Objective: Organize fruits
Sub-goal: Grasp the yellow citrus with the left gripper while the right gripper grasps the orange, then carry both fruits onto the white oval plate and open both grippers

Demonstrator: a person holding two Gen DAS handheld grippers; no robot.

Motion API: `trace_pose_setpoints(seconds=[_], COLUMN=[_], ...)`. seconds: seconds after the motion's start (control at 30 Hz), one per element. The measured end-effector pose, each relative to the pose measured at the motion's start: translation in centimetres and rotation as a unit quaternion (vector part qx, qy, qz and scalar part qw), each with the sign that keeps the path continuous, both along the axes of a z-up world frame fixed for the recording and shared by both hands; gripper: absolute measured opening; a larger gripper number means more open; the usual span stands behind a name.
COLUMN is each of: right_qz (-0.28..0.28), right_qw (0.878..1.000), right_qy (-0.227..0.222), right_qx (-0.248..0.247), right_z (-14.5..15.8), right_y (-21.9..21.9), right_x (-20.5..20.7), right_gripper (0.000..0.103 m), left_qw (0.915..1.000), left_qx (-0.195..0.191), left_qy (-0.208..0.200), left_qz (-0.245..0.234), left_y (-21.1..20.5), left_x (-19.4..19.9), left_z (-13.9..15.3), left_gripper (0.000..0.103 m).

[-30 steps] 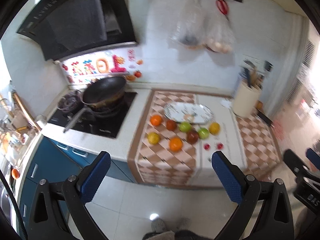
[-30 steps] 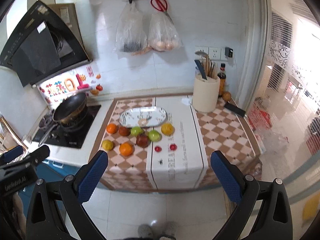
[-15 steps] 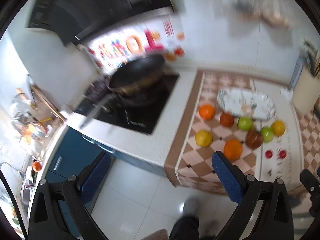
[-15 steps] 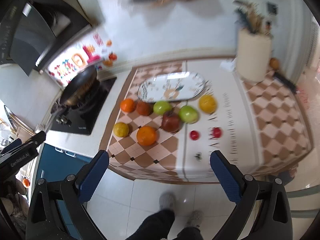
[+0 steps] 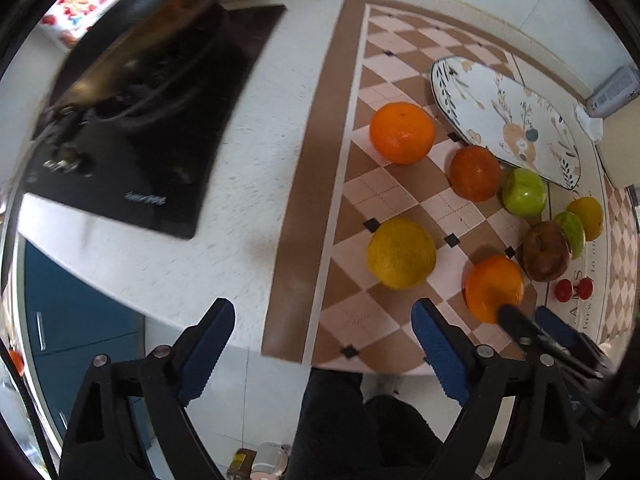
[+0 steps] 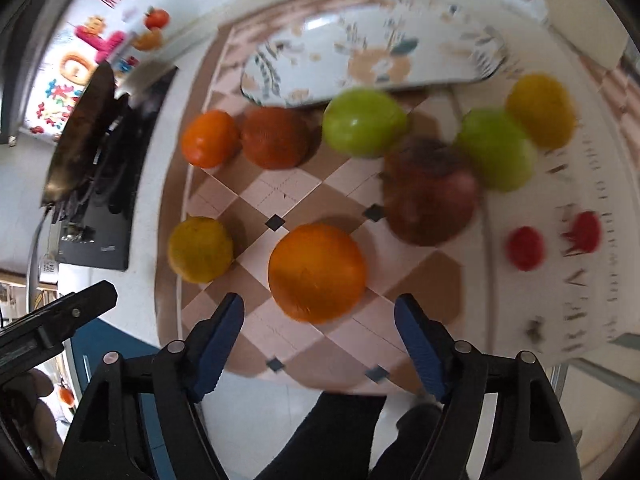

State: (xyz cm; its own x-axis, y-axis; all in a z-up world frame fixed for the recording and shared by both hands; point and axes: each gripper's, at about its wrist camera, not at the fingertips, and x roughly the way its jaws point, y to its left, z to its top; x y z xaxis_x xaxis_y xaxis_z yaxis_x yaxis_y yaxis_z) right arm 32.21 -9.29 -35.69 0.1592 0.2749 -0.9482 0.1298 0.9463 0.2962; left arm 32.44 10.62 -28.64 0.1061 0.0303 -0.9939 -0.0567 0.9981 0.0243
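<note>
Several fruits lie on a checked cloth [image 5: 348,184] in front of an oval patterned plate [image 5: 508,120]. My left gripper [image 5: 322,340] hangs over the cloth's front edge, its jaws closing on nothing; a yellow fruit [image 5: 401,252] lies just beyond its right finger. My right gripper [image 6: 320,332] hovers over a big orange [image 6: 316,272], its jaws closing with the orange's near side between the fingertips, pads apart from it. Further back lie two green apples [image 6: 364,122], a dark red fruit [image 6: 430,192] and two small red fruits [image 6: 524,248]. The right view is blurred.
A black hob with a wok [image 5: 152,80] stands left of the cloth. Blue cabinet fronts [image 5: 80,308] and a tiled floor lie below the counter edge. A person's dark trouser legs [image 5: 340,420] show at the bottom. The right gripper's fingers [image 5: 520,322] reach in beside the near orange [image 5: 494,286].
Both grippers have dropped and tipped down toward the counter, so the fruits fill the views. Both pairs of jaws stand narrower than before.
</note>
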Motion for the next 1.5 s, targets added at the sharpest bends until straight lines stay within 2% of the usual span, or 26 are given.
trace_pose_setpoints(seconds=[0.07, 0.13, 0.27, 0.47, 0.53, 0.57, 0.6, 0.83, 0.97, 1.13, 1.27, 1.4, 1.5], right_qz=[0.007, 0.013, 0.006, -0.005, -0.006, -0.008, -0.008, -0.014, -0.017, -0.014, -0.014, -0.020, -0.023], right_qw=[1.000, 0.999, 0.999, 0.999, 0.999, 0.999, 0.999, 0.998, 0.998, 0.999, 0.999, 0.998, 0.997], right_qy=[0.010, 0.010, 0.026, 0.036, 0.036, 0.037, 0.039, 0.051, 0.054, 0.042, 0.007, -0.039, -0.062], right_qx=[-0.011, -0.030, -0.027, -0.027, -0.031, -0.031, -0.032, -0.027, -0.020, 0.000, 0.031, 0.043, 0.038], right_z=[-1.3, -1.8, -2.0, -2.1, -2.1, -2.1, -2.1, -2.5, -2.5, -0.7, 3.1, 6.9, 8.0], right_y=[1.1, 1.6, 0.8, 0.1, 0.3, 0.4, 0.3, 0.2, -0.1, -0.6, -2.2, -4.8, -7.6], right_x=[0.8, 1.1, 0.5, -0.2, -0.2, -0.1, -0.2, 0.2, 0.1, 0.0, 0.9, 3.4, 6.9], right_gripper=[0.071, 0.067, 0.066, 0.067, 0.067, 0.068, 0.068, 0.068, 0.067, 0.067, 0.067, 0.067, 0.067], left_qw=[0.9998, 0.9989, 0.9954, 0.9886, 0.9863, 0.9854, 0.9836, 0.9795, 0.9806, 0.9837, 0.9854, 0.9858, 0.9865], left_qx=[-0.017, -0.030, -0.048, -0.040, -0.039, -0.036, -0.035, -0.015, -0.019, -0.043, -0.076, -0.111, -0.120], left_qy=[0.011, 0.028, 0.057, 0.087, 0.088, 0.090, 0.097, 0.086, 0.085, 0.066, 0.036, -0.001, -0.018], left_qz=[-0.009, -0.024, -0.059, -0.116, -0.134, -0.140, -0.148, -0.181, -0.175, -0.162, -0.148, -0.126, -0.110], left_y=[0.0, -0.6, -1.9, -4.4, -5.0, -5.2, -5.4, -6.6, -6.8, -7.1, -7.2, -7.9, -9.6], left_x=[1.2, 2.3, 3.8, 5.2, 5.8, 6.0, 6.3, 7.3, 7.6, 6.5, 7.7, 10.2, 12.0], left_z=[-0.7, -1.7, -3.6, -6.6, -7.4, -7.7, -8.2, -9.0, -9.2, -6.4, -1.9, 2.9, 4.0], left_gripper=[0.090, 0.090, 0.091, 0.090, 0.080, 0.063, 0.057, 0.056, 0.056, 0.055, 0.055, 0.056, 0.056])
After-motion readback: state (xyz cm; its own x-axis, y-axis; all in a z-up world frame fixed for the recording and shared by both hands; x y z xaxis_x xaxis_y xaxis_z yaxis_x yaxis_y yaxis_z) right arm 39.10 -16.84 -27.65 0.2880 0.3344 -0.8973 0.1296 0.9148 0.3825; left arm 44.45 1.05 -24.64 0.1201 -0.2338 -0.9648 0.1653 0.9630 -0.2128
